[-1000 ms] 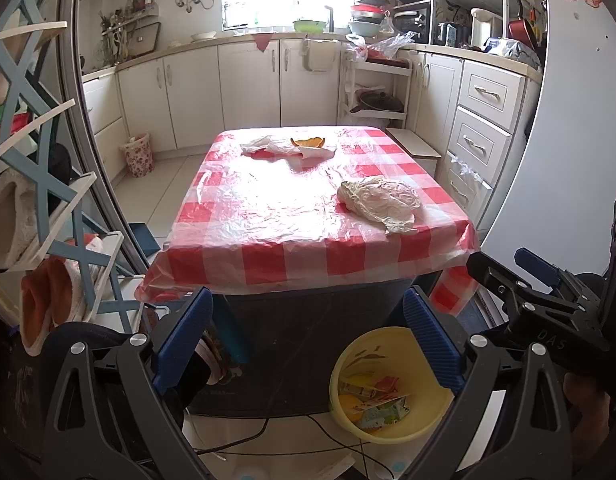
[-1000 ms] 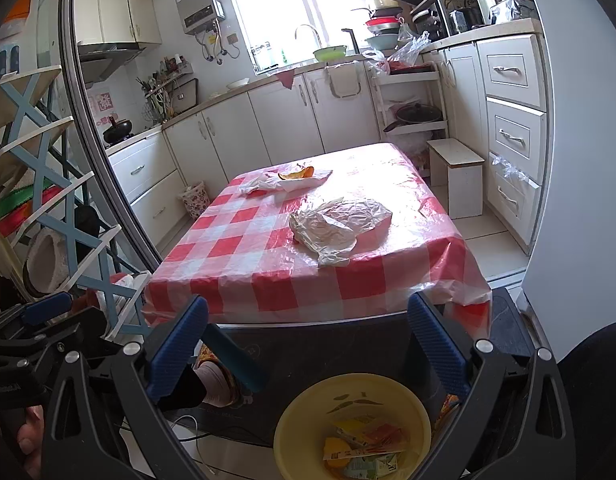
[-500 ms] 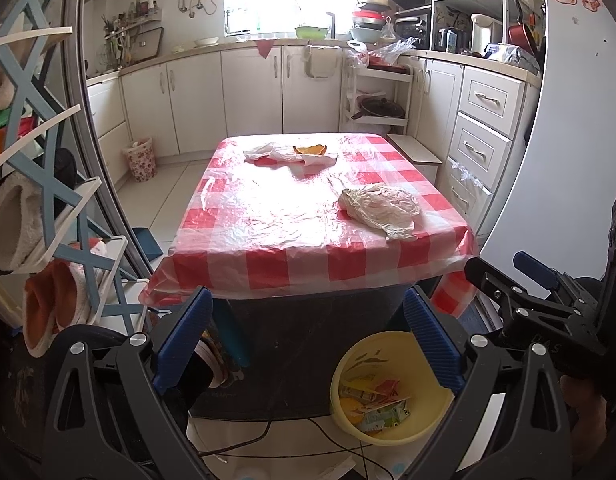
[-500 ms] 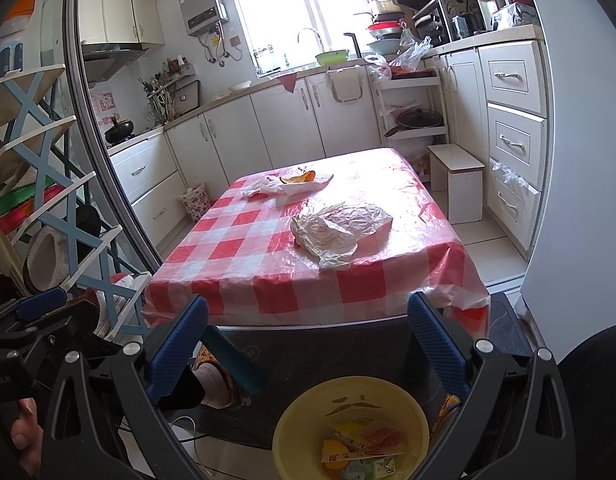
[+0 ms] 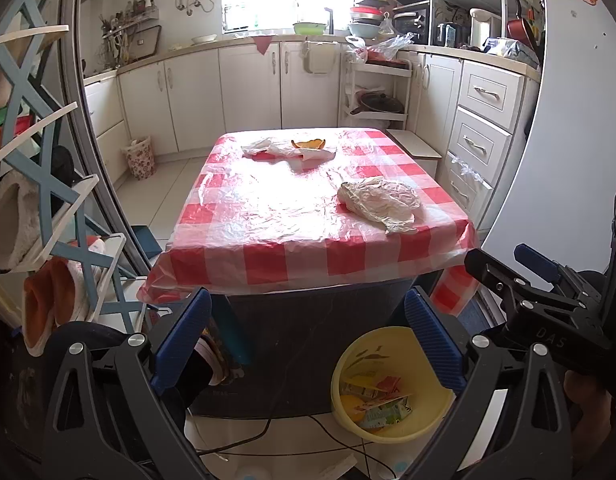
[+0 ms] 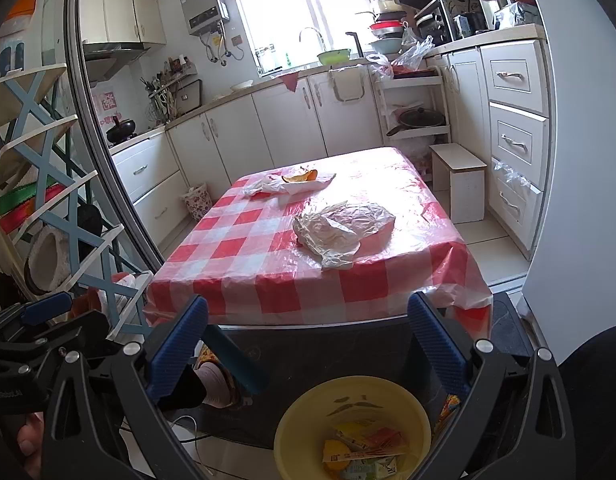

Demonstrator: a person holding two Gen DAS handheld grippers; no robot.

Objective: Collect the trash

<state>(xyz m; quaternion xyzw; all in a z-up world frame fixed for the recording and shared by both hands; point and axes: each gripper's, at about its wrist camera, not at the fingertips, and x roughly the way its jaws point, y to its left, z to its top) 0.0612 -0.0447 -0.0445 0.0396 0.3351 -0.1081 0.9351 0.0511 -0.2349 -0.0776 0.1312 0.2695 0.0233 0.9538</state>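
A crumpled whitish plastic bag [image 5: 380,202] [image 6: 340,230] lies on the near right of the red-checked table [image 5: 292,256] [image 6: 264,284]. At the far end lie white wrappers [image 5: 292,152] [image 6: 296,186] with an orange peel [image 5: 308,143] [image 6: 300,177] on them. A yellow bin [image 5: 344,364] [image 6: 292,420] with packets inside stands on the floor in front of the table. My left gripper [image 5: 308,340] and right gripper [image 6: 308,344] are both open and empty, held low before the table, above the bin.
A blue-and-white shoe rack [image 5: 40,184] stands close on the left. White cabinets and drawers [image 5: 484,120] line the back and right. A small stool [image 6: 460,184] is beyond the table. Cables [image 5: 268,432] lie on the floor near the bin.
Both grippers have drawn back slightly from the table and risen a little. Nothing on the table has moved.
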